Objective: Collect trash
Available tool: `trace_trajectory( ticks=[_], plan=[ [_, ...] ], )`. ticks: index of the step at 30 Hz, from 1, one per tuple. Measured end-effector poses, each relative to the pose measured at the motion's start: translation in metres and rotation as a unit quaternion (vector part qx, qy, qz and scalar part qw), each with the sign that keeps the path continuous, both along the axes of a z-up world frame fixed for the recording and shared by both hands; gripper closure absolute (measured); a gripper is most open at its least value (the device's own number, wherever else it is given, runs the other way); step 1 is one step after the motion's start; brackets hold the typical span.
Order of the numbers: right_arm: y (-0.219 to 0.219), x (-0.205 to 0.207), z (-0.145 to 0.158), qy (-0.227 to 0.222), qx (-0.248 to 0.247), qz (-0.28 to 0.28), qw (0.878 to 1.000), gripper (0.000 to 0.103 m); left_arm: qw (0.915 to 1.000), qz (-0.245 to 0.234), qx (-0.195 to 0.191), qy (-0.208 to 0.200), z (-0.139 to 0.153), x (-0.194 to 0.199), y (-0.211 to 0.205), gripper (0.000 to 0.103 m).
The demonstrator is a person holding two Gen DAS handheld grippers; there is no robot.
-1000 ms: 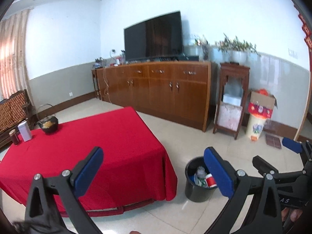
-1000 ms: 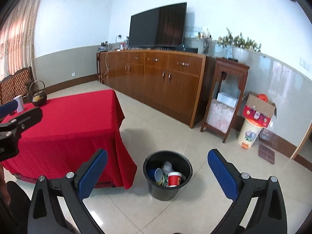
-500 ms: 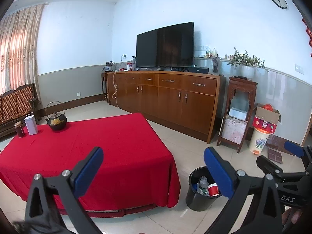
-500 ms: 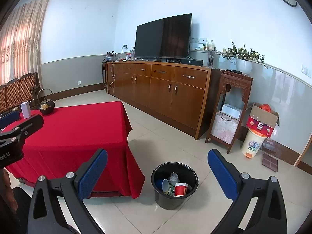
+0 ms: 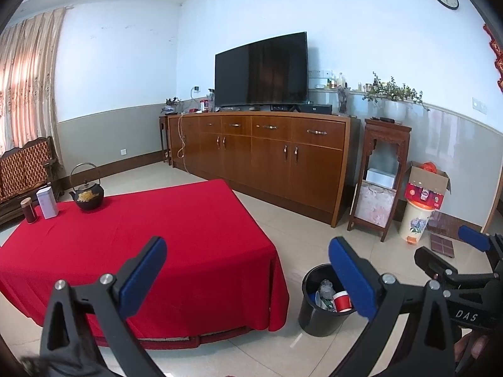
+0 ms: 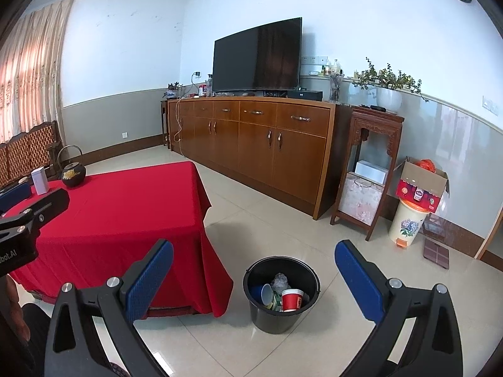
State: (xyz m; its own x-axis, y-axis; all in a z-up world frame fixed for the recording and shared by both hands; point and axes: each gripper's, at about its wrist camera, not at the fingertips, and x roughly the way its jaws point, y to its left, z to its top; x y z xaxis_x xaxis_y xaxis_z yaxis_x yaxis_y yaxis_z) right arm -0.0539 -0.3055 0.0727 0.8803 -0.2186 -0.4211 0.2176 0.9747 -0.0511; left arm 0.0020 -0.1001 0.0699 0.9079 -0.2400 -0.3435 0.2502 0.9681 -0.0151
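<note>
Both views tilted upward since a second ago; ceiling and clock now visible. Left gripper [image 5: 246, 278]: fingers wide, empty. Red-clothed table [image 5: 141, 238]: kettle [image 5: 86, 193], white tin [image 5: 47, 202], dark jar [image 5: 29, 210]. Black bin [image 6: 281, 293] on the floor beside the table: red cup [image 6: 291, 299], other trash. Right gripper [image 6: 254, 279]: wide, empty.

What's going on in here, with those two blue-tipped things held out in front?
A person is tidying a living room, holding tongs in each hand. Both the left tongs and the right tongs are open and hold nothing. Trash sits in the black bin on the floor beside the red table: a red cup, a blue cup and some wrappers. On the table only a teapot, a tin and a small jar stand at the far end.
</note>
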Motion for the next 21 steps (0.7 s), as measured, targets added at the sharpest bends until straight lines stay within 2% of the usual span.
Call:
trace_trajectory(
  ticks=[21],
  plan=[
    [0.0007,0.0,-0.0008,0.001,0.003,-0.001,1.0,0.0,1.0,-0.001,-0.001,0.001,0.0006,-0.0029,-0.0023,0.0]
  ],
)
